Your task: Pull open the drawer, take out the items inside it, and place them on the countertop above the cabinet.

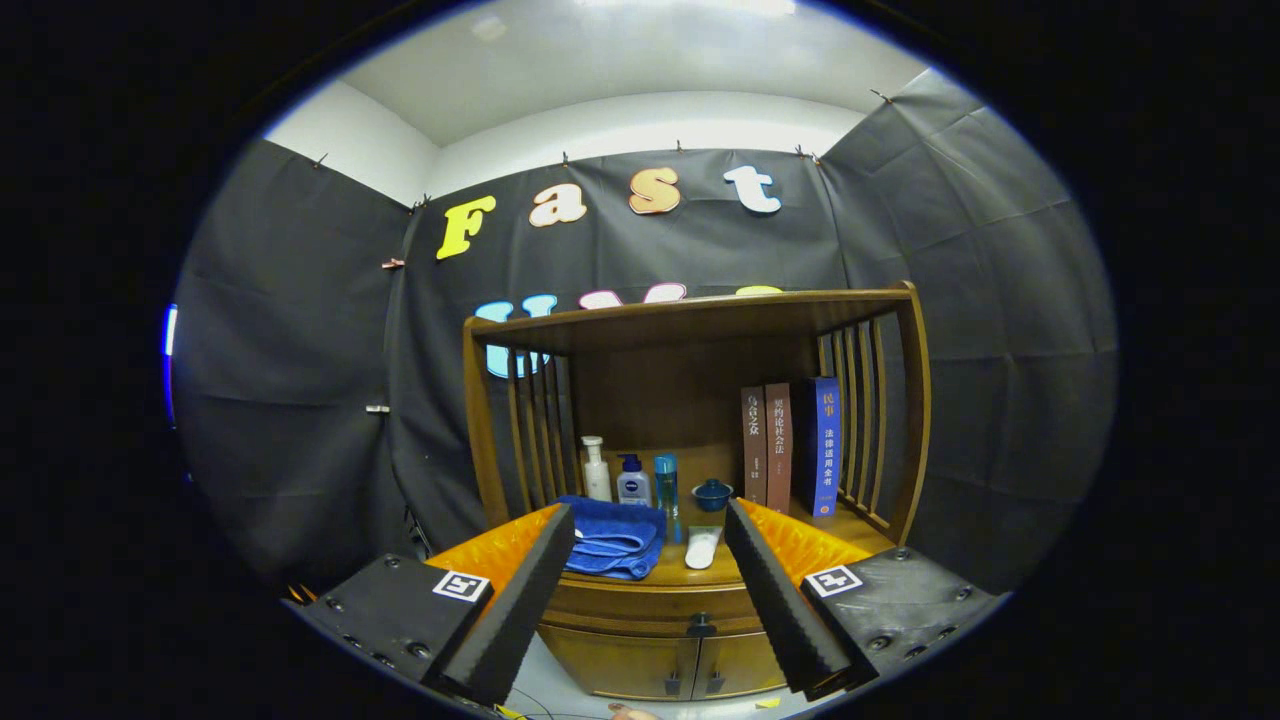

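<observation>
A wooden cabinet (690, 360) stands ahead against the booth wall. Its drawer (640, 605) sits shut under the countertop (700, 572), with a small dark handle (700, 626) at its middle. My gripper (650, 520) is open, held back from the cabinet, and its fingers frame the countertop's front edge and the drawer. Nothing is between them. A folded blue towel (615, 540) and a white tube (702, 546) lie on the countertop near the front.
At the back of the countertop stand three bottles (632, 480), a small blue lidded bowl (712, 493) and three upright books (790, 447). Slatted sides and a top shelf (700, 312) enclose the countertop. Two lower doors (660, 665) sit under the drawer.
</observation>
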A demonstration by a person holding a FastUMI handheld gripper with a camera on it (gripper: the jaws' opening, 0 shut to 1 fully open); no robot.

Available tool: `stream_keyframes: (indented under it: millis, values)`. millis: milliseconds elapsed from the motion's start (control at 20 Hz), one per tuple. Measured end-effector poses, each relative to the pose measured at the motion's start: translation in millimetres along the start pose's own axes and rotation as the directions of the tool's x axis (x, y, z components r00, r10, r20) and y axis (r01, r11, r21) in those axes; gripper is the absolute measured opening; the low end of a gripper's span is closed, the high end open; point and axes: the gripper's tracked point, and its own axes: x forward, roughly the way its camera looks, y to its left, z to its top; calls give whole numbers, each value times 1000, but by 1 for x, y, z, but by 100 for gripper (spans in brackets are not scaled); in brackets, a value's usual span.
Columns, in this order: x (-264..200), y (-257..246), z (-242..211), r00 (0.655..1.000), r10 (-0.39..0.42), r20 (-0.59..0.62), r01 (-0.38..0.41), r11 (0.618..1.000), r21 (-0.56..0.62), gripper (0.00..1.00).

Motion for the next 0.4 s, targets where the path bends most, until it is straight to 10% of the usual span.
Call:
stream_keyframes:
  millis: [400]
  values:
    - [-7,-5,-4,1000,-23,-18,23,1000,2,99]
